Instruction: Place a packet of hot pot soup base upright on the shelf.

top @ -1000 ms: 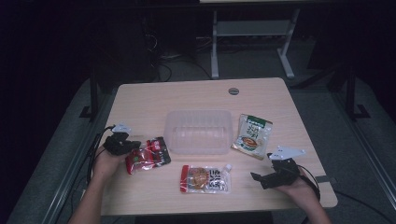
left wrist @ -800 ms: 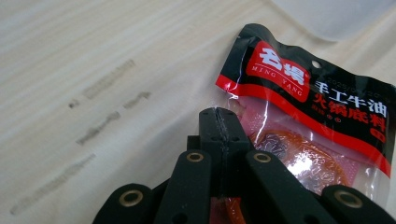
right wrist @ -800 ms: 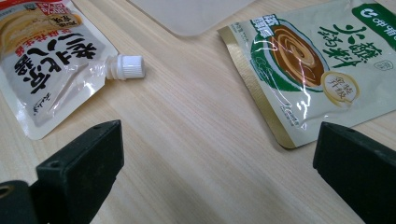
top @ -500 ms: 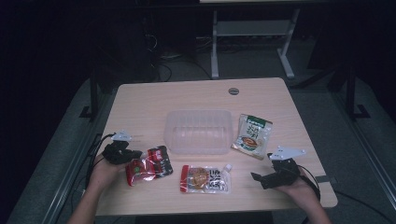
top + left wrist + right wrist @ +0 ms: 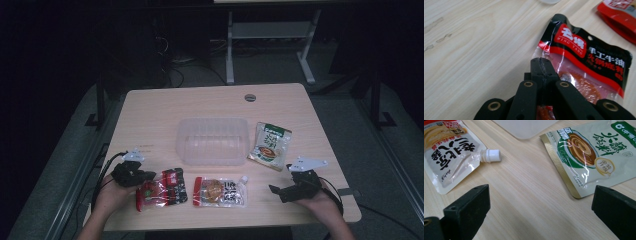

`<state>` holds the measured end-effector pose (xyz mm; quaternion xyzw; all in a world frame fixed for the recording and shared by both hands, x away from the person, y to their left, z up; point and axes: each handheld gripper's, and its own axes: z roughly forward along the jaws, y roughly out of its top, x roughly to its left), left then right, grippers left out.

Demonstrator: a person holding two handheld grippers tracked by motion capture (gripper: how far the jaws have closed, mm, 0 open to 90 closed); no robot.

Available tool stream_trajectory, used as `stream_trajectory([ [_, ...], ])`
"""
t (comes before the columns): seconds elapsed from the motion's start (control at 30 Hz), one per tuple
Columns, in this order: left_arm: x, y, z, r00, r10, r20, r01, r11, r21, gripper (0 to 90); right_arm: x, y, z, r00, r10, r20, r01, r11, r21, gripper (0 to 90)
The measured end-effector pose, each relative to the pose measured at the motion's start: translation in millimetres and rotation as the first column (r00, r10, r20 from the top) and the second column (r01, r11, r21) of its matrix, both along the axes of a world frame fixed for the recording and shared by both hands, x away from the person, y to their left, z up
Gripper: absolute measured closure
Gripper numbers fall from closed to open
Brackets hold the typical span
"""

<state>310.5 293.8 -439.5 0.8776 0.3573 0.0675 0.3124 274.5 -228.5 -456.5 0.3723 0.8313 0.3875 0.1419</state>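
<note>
A red-and-black sauce packet point(image 5: 161, 189) point(image 5: 584, 62) lies near the table's front left. My left gripper point(image 5: 148, 176) point(image 5: 541, 65) is shut on the packet's left end, jaws pressed together over its edge. A white spouted pouch point(image 5: 220, 192) point(image 5: 449, 147) lies flat at front centre. Beside the clear plastic container point(image 5: 212, 140) rests a green-and-white pouch point(image 5: 270, 146) point(image 5: 596, 152). My right gripper point(image 5: 280, 181) point(image 5: 541, 202) stands open at the front right, above bare wood between the two pouches, holding nothing.
The light wooden table point(image 5: 150, 115) has a round cable hole point(image 5: 250, 97) at the back. Its front edge runs just behind my hands. Dark floor and a white desk frame point(image 5: 270, 35) lie beyond the far edge.
My left gripper has drawn the red-and-black packet toward the front edge of the table. The right gripper and the other pouches have stayed put.
</note>
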Motion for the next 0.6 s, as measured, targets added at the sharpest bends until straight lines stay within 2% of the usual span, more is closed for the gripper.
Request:
stream_trajectory([
  [0.2, -12.2, 6.1, 14.1, 0.9988, 0.003, 0.049, -0.001, 0.9989, -0.047, 89.8, -0.6, 0.9, 0.8, 1.0, 0.002, 0.0, -0.002, 1.0, -0.007, 1.5],
  [0.3, -25.8, 16.5, 18.0, 0.9974, 0.037, 0.061, -0.034, 0.9978, -0.057, 89.8, -1.8, 2.0, 0.9, 1.0, 0.009, -0.003, -0.009, 1.0, -0.018, 1.5],
  [0.5, -49.3, 35.0, 17.9, 0.9943, 0.091, 0.056, -0.087, 0.9935, -0.073, 89.8, -5.8, 7.9, 4.1, 0.9991, 0.042, -0.007, -0.043, 0.999, -0.008, 4.0],
  [0.6, -53.1, 40.9, 15.9, 0.9942, 0.099, 0.043, -0.095, 0.9923, -0.079, 89.8, -8.7, 14.2, 6.9, 0.9974, 0.071, -0.011, -0.071, 0.997, -0.008, 4.7],
])
